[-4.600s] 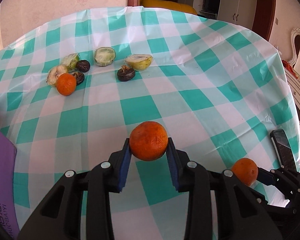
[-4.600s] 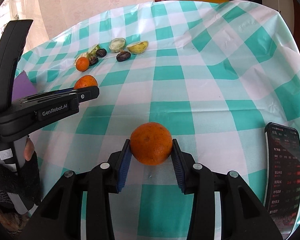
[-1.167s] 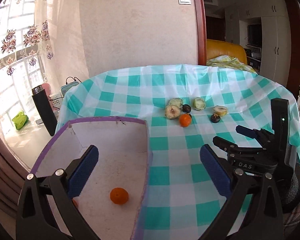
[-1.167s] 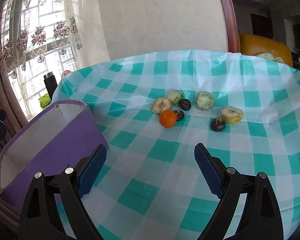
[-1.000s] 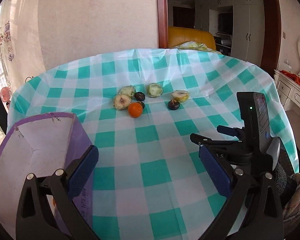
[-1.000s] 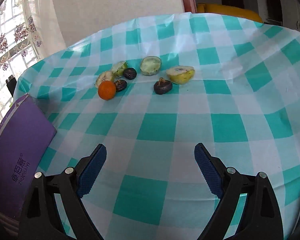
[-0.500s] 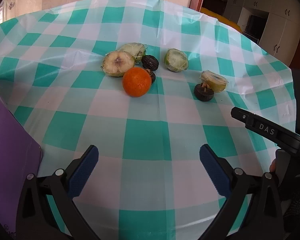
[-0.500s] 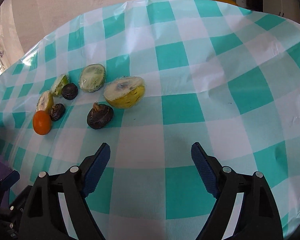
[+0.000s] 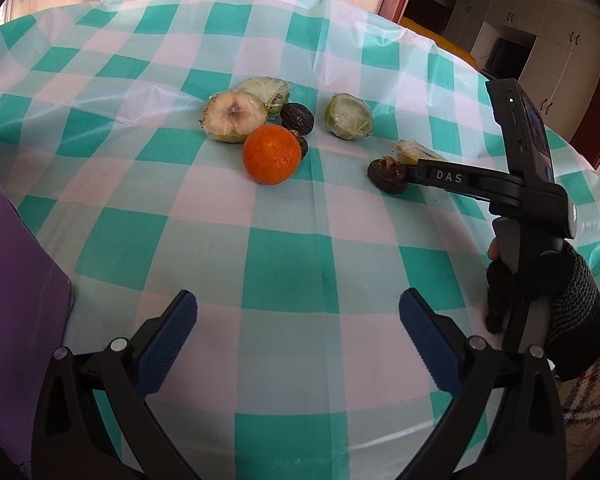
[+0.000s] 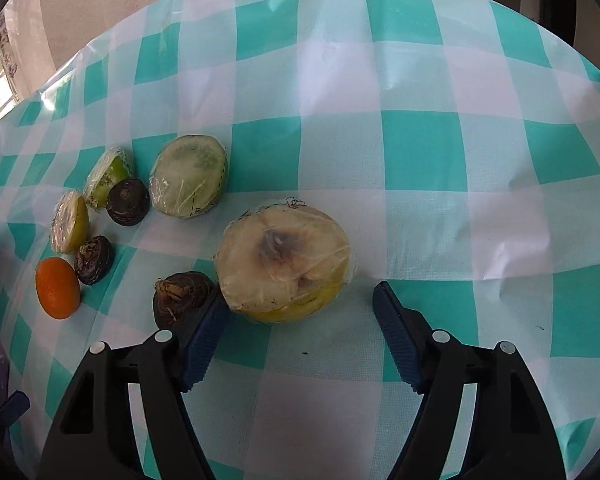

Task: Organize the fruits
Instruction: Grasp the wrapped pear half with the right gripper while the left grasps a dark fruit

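Observation:
An orange lies on the checked tablecloth, well ahead of my open, empty left gripper. Behind it lie wrapped cut fruit halves and a green half, with dark round fruits between them. My right gripper is open and empty, its jaws either side of a wrapped yellow fruit half. Its left fingertip is close against a dark fruit. The orange also shows at far left in the right wrist view.
A purple box stands at the left edge of the table. The right gripper's body and gloved hand fill the right side of the left wrist view. Other wrapped halves and dark fruits lie left of the right gripper.
Both grippers have moved forward toward the fruit cluster. The right gripper now brackets the yellow half; the left has come closer to the orange. Both stay open.

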### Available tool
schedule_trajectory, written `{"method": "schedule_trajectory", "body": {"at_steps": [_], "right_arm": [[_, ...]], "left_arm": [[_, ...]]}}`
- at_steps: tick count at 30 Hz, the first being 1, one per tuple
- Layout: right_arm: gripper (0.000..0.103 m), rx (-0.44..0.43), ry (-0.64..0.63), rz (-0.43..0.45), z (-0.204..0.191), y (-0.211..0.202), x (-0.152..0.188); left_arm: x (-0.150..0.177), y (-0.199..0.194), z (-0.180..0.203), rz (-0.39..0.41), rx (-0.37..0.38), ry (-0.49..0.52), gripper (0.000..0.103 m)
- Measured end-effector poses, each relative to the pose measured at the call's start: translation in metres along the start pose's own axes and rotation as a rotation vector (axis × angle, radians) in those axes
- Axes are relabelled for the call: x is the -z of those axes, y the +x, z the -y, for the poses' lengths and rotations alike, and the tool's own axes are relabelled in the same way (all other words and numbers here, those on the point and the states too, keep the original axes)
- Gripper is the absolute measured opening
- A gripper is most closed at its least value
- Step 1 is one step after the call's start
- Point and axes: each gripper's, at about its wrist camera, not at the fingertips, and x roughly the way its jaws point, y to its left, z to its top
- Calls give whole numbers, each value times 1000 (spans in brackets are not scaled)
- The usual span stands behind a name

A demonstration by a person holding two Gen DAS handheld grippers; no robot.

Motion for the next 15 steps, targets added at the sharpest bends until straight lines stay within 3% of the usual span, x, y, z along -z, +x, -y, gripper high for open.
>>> {"method": "schedule_trajectory", "body": {"at_steps": [3,5,7,9,13,15], "right_arm": [[71,-1,-18,-3,-4,6,-8],[60,18,-22,1,-6,7,-9],[60,5,-8,11,-3,4,-9],[60,-21,74,43,10,-4,-6],[60,-78,373,117,64,-18,10],[60,-78,465,145,81,-25,20]], "left_arm": [[-1,3,1,-16,-2,4,101],[-1,4,4,-19,-2,19,101],[-2,2,9,0,12,39,101],[-8,6,16,3,30,60,101],[-29,27,37,4,30,60,101],[-41,42,52,2,16,77,94]]}}
